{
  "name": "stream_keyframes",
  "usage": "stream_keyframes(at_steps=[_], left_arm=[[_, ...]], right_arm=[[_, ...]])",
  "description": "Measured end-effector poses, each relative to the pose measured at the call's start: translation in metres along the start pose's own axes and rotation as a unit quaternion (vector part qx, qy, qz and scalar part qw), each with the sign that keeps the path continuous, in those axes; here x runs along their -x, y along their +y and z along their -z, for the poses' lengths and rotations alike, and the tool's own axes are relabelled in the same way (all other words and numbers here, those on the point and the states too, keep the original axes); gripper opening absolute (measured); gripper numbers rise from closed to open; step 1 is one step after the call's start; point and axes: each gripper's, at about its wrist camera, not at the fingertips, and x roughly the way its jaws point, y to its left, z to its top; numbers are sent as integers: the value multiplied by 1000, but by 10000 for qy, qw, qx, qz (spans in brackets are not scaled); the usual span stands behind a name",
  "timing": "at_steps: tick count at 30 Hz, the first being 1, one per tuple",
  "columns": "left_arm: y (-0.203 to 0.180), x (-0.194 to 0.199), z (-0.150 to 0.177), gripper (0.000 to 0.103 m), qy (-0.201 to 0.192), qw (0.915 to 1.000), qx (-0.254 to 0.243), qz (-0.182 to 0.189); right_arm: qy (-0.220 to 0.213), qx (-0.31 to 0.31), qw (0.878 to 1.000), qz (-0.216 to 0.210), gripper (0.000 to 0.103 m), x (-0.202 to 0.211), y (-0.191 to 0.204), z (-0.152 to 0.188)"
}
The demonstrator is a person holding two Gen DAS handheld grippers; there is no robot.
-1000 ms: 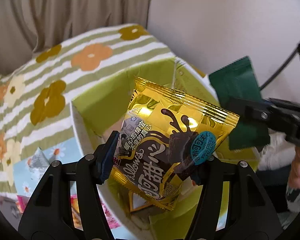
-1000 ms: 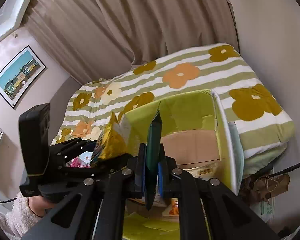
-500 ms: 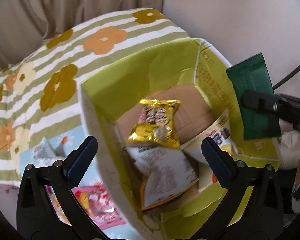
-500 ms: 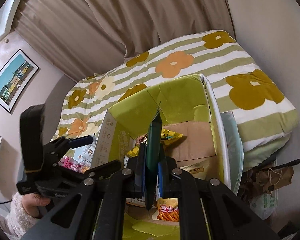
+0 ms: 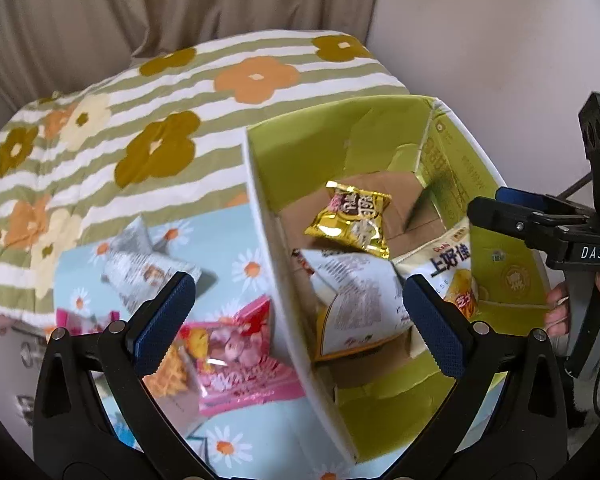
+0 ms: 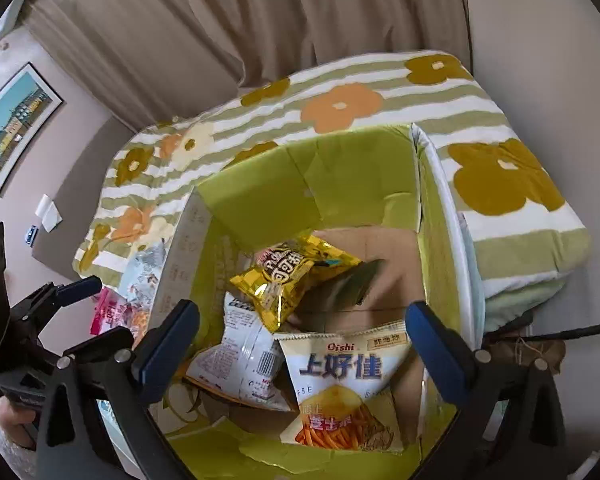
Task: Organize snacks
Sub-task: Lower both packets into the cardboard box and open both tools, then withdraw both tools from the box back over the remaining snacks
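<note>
Far left, on the flowered bed cover point(image 5: 100, 128): a grey-white snack bag point(image 5: 140, 264) and a pink snack bag point(image 5: 236, 344), outside the box, near the left tongs point(image 5: 300, 308). Left tongs spread wide, nothing between the pads, poised over the near-left wall of the green cardboard box point(image 6: 312, 184). Inside the box: gold foil snack bag point(image 6: 292, 276) resting on a white printed bag point(image 6: 248, 352), dark green packet point(image 6: 364, 280) blurred just right of the gold one, Oishi chip bag point(image 6: 340, 384) nearest. Right tongs point(image 6: 300, 344) opening, gaping wide above the box, pads clear of the dark green packet, gripping nothing.
</note>
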Motion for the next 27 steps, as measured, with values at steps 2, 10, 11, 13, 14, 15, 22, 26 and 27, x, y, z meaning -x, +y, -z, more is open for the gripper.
stream_keyframes(at_steps=[2,10,11,13,14,15,22,26,27], left_arm=[[6,6,7,103,-19,9999,144,6],[14,34,26,103,-266,9986,427,-176],[14,39,27,103,-321,9983,434,-215],[15,51,31,103,-442,9975,476,-263],[16,57,32,103,-506,9970,508,-286],[18,66,34,103,-596,9962,541,-323],[27,112,59,103,-1042,9893,708,-733],[43,138,77,103,-1289,9808,875,-1174],[48,143,81,103,-1337,9782,911,-1306]], right_arm=[[-4,-14,10000,-27,103,2,0,4],[-113,236,9995,164,103,26,11,9],[-138,305,9993,185,103,30,13,9],[-213,444,9986,200,103,40,20,10],[-266,531,9980,208,103,46,25,10],[-330,644,9971,232,103,52,30,11],[-775,1223,9886,402,103,85,64,19],[-1213,1466,9806,471,103,105,85,25],[-1270,1526,9790,470,103,107,91,26]])
